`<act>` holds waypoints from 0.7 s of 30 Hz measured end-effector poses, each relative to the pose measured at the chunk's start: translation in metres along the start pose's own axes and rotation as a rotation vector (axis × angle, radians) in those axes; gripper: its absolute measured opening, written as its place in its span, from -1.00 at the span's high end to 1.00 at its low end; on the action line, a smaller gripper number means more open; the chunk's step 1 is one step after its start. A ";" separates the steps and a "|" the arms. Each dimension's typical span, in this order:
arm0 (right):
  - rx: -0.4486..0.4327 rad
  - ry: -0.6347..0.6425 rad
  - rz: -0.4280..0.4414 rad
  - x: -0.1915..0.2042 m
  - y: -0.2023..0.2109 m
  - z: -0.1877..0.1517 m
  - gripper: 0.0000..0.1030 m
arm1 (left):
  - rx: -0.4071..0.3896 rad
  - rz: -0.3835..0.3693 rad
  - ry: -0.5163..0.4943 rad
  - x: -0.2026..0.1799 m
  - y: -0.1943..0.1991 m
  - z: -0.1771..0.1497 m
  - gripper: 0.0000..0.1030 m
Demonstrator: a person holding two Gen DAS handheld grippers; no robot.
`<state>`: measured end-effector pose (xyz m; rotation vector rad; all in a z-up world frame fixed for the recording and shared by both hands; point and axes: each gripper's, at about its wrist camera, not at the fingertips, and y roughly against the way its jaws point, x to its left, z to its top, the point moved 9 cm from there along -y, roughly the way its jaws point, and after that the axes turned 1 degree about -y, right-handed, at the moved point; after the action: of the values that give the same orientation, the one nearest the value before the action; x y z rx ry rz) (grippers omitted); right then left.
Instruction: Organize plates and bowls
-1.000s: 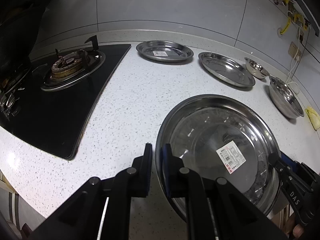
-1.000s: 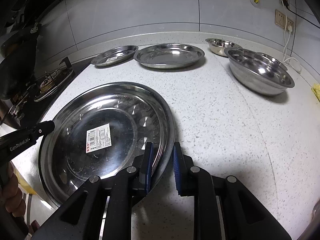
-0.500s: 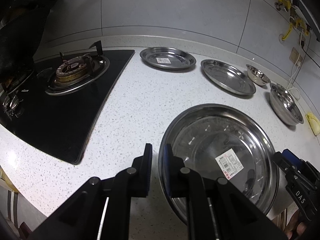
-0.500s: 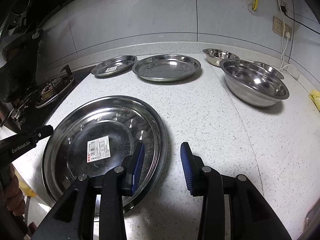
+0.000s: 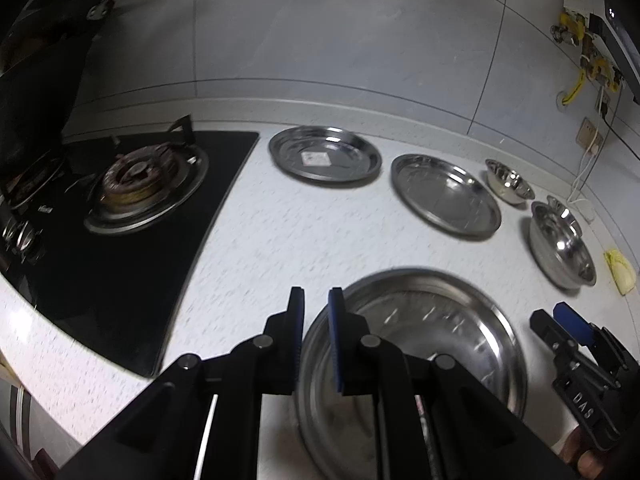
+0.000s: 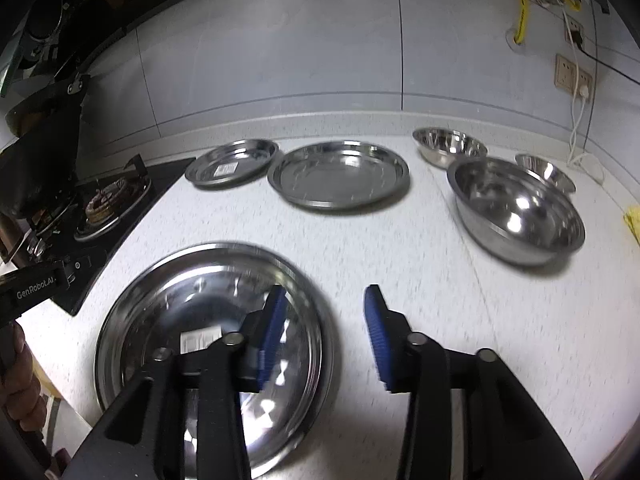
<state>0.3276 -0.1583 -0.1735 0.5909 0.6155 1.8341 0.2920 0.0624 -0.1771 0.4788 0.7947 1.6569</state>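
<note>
Right claw [image 6: 326, 334] has just been opening, nothing between; left claw [image 5: 316, 334], nearly closed, grips nothing; large round steel plate [image 6: 168, 320] rests at the bench's [image 6: 400, 260] front edge.

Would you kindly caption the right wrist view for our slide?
Right hand-held gripper open above large steel plate on countertop.

Left gripper [image 5: 316, 300]: jaws nearly closed, narrow slit between blue pads, nothing clamped; pointed forward and down, black linkage arms filling lower frame. Seen from right wrist view as black body at left edge [image 6: 44, 280], held by bare hand [image 6: 20, 376]

Right gripper [image 6: 326, 300]: jaws just been opening, now clearly parted, blue pads apart, nothing between them; pointed forward and down. Seen from left wrist view at right edge [image 5: 560, 320], fingers [image 5: 580, 452] of holding hand below
</note>
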 end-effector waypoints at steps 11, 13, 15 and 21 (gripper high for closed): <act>-0.062 0.032 -0.019 -0.012 -0.033 0.062 0.10 | 0.004 -0.034 -0.014 -0.050 -0.044 0.065 0.42; -0.063 0.037 -0.029 -0.015 -0.043 0.071 0.09 | 0.018 -0.044 -0.004 -0.058 -0.057 0.073 0.42; -0.057 0.035 -0.034 -0.021 -0.054 0.079 0.09 | 0.033 -0.054 0.009 -0.067 -0.073 0.082 0.42; -0.039 0.050 -0.082 -0.042 -0.092 0.102 0.08 | 0.086 -0.066 0.034 -0.087 -0.116 0.095 0.42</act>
<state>0.4712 -0.1560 -0.1630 0.4882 0.6274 1.7841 0.4573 0.0116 -0.1866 0.4804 0.9006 1.5787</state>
